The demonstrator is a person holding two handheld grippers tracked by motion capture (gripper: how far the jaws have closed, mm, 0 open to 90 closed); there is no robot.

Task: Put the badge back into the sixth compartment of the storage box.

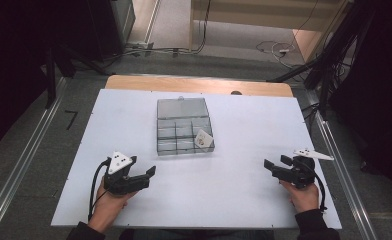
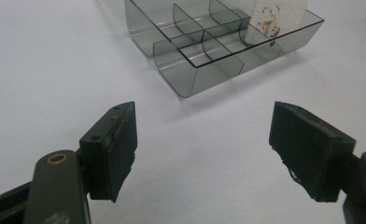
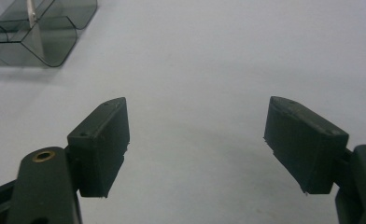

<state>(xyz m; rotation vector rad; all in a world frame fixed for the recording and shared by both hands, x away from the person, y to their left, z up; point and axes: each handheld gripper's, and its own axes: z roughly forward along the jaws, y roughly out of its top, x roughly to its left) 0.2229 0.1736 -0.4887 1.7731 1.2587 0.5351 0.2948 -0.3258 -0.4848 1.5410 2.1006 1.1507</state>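
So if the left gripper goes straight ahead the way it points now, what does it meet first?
Probably the near corner of the clear compartment box. The left gripper, jaws open and empty, has bare white table before it; the depth is hard to judge.

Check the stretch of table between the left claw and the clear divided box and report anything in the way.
Nothing visible: bare white table lies between the open left claw and the clear divided box.

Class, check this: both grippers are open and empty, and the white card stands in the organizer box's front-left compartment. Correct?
Not quite. The white card stands in the organizer box's front-right compartment, as the high view shows. The left gripper and right gripper are open and empty.
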